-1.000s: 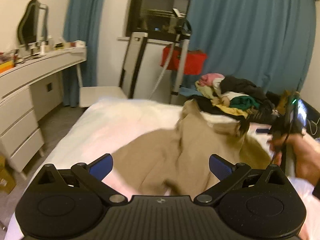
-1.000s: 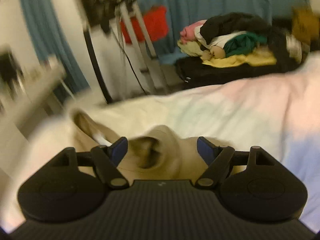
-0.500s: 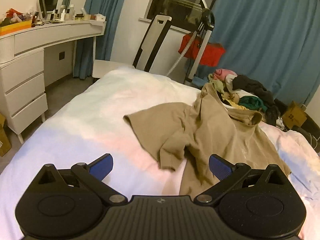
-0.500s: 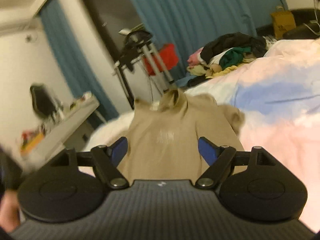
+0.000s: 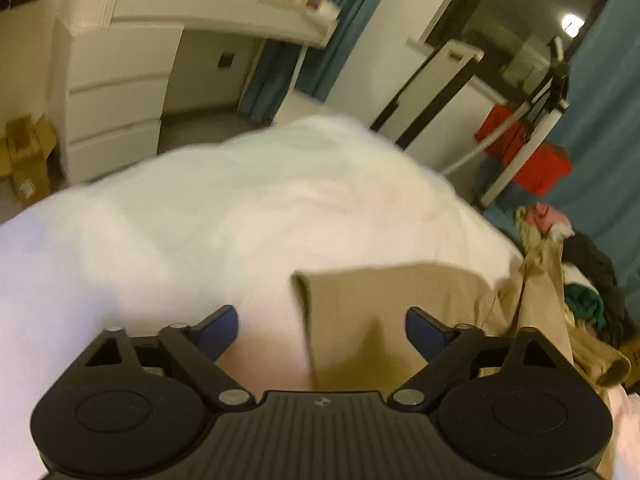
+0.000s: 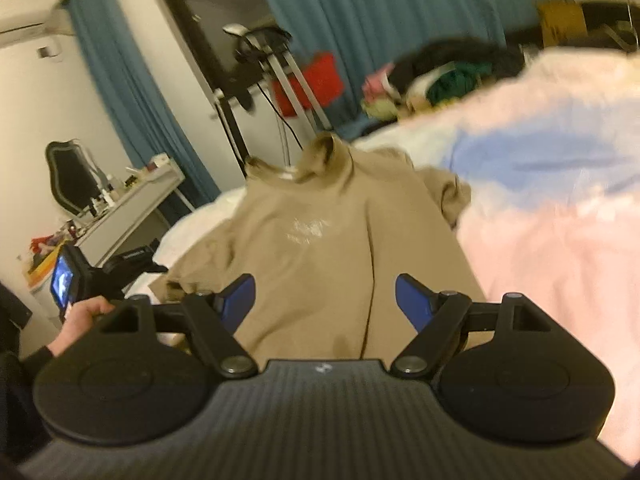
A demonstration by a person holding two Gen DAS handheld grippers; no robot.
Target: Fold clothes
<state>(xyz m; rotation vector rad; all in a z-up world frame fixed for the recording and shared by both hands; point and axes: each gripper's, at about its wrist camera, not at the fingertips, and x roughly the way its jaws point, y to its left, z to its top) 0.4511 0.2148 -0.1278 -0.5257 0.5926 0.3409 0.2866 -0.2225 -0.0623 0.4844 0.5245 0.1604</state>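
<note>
A tan shirt lies on the white and pastel bedcover, collar at the far end, with a faint white print on its chest. In the left wrist view its sleeve reaches between the fingers of my left gripper, which is open and empty just above it. My right gripper is open and empty over the shirt's lower body. The left gripper's body and the hand holding it show at the left of the right wrist view.
A pile of mixed clothes sits at the bed's far side. Beyond the bed stand a white desk with drawers, a garment steamer stand with red fabric, and blue curtains.
Both grippers have moved down and closer to the shirt. The left view has swung left over the sleeve. The shirt lies flatter than one second ago.
</note>
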